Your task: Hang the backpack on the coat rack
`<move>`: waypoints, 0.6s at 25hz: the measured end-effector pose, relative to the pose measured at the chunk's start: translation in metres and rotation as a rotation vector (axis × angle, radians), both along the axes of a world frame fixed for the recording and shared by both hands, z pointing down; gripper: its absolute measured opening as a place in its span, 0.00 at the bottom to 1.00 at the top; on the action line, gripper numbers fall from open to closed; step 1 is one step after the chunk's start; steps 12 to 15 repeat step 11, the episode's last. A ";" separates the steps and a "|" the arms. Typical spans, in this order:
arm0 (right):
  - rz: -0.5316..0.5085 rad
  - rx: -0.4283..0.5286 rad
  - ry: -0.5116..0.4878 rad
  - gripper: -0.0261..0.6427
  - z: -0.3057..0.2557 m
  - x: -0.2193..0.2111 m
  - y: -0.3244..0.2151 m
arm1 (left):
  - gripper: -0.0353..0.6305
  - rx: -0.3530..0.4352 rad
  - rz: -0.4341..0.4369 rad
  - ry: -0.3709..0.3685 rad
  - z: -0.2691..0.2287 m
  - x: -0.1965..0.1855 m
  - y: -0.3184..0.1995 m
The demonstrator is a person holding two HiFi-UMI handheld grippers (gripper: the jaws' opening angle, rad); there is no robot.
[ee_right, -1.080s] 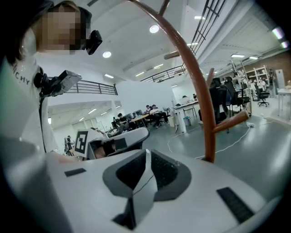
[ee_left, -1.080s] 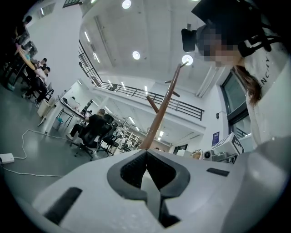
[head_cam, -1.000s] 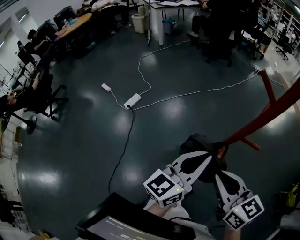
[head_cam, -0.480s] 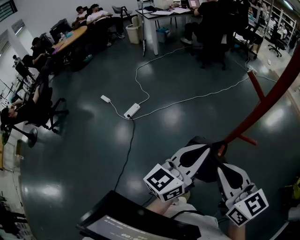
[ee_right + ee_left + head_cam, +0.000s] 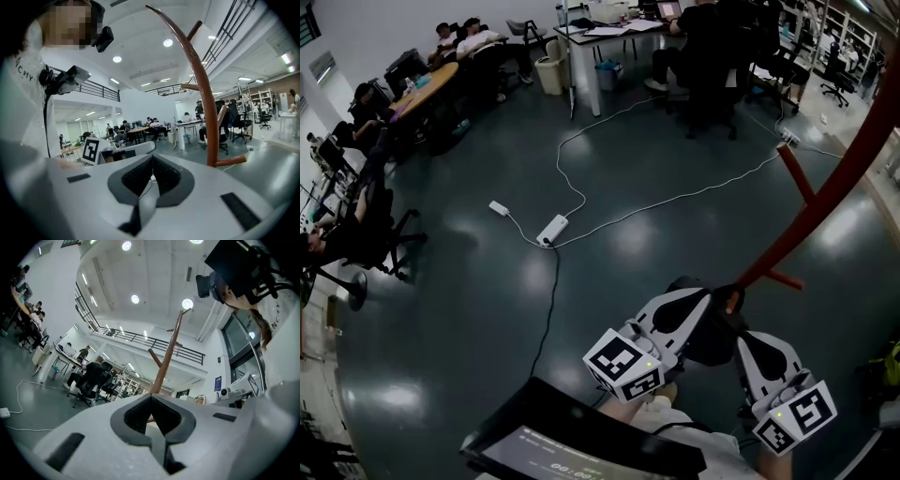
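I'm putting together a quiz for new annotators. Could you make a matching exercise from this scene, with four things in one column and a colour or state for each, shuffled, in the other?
Things:
1. coat rack
2. power strip
3. backpack
4. left gripper

Descriptions:
A. white, on the floor
B. jaws together
C. reddish-brown, curved
D. dark, by the rack's peg

Pairs: 1-C, 2-A, 3-D, 4-B
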State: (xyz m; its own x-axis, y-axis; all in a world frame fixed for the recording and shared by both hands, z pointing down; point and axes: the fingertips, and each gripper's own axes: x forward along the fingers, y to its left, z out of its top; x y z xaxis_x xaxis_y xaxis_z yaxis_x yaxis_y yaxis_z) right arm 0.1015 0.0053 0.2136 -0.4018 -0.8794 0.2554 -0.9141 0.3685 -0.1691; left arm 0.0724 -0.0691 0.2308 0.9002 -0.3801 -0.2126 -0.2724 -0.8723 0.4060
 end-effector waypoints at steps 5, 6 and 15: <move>0.022 -0.029 0.024 0.07 0.007 0.009 0.003 | 0.07 -0.018 -0.003 -0.006 0.009 0.003 -0.001; 0.025 -0.037 0.032 0.07 0.010 0.011 0.003 | 0.07 -0.021 -0.003 -0.007 0.011 0.004 -0.001; 0.027 -0.058 0.046 0.07 0.018 0.015 -0.005 | 0.07 -0.037 -0.008 -0.007 0.018 0.007 -0.008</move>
